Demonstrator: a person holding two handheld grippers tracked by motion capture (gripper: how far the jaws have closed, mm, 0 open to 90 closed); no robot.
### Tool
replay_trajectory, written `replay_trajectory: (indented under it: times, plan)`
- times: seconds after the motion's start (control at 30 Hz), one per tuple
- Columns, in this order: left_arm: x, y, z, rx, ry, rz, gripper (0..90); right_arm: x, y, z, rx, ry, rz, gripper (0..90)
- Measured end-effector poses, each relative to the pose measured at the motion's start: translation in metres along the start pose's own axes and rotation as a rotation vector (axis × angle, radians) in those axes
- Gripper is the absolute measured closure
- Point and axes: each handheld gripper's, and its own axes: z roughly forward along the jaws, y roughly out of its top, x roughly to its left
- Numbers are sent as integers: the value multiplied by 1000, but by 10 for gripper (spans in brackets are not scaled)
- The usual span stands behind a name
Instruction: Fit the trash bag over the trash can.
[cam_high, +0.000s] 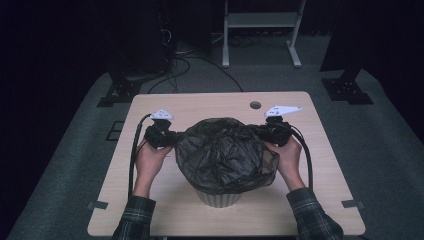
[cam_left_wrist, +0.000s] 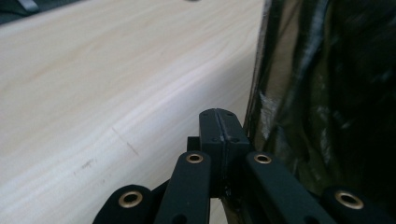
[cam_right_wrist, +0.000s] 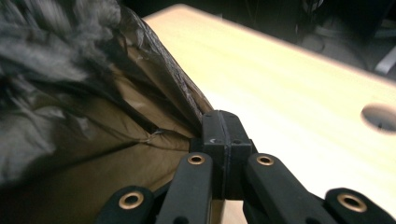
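Black, thin plastic is what you are holding on both sides: the bin bag (cam_high: 222, 152) is draping over the pale ribbed bin (cam_high: 218, 198), which is standing just short of the bench's near edge, roughly midway between its left and right edges. Your left hand-held gripper (cam_high: 172, 137) is pinching the bag's rim on the side facing the left edge; in the left gripper view its jaws are sitting fully together with the film (cam_left_wrist: 261, 84) caught at the tips. Your right hand-held gripper (cam_high: 261, 131) is doing the same on the opposite side, jaws pressed closed on a gathered fold (cam_right_wrist: 187, 105).

I judge tearing to be the main risk: the film is already pulling taut and puckering at the right pinch, so tugging the two sides further apart or dragging down hard over the rim could be splitting it. A second risk is the bin tipping or sliding toward you, since it is light-looking, nothing is steadying it, and it is sitting close to the near edge. An uneven pull could also be slipping the rim out of one pinch.

Room is generous elsewhere: bare bench (cam_high: 210, 102) is lying beyond the bag toward the far edge, with a cable hole (cam_high: 255, 105) near the far right corner, and open wood is running out to both side edges.
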Motion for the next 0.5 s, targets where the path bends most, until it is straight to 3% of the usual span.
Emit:
replay_trajectory:
  times: [0.07, 0.17, 0.27, 0.43, 0.5]
  plan:
    - [1, -5, 1, 9, 4, -3, 900, -1, -5, 3, 16, 4, 6, 896]
    - [2, -10, -2, -8, -5, -11, 900, -3, -8, -6, -8, 3, 17, 718]
    - [1, -12, -10, -26, -7, -12, 900, -6, -6, -29, -57, 21, 39, 614]
    - [-1, -17, -21, -52, -8, -6, 900, 3, -6, -76, -110, 57, -3, 501]
    - [-3, -19, -27, -68, -16, -7, 900, 12, -9, -92, -130, 115, -17, 472]
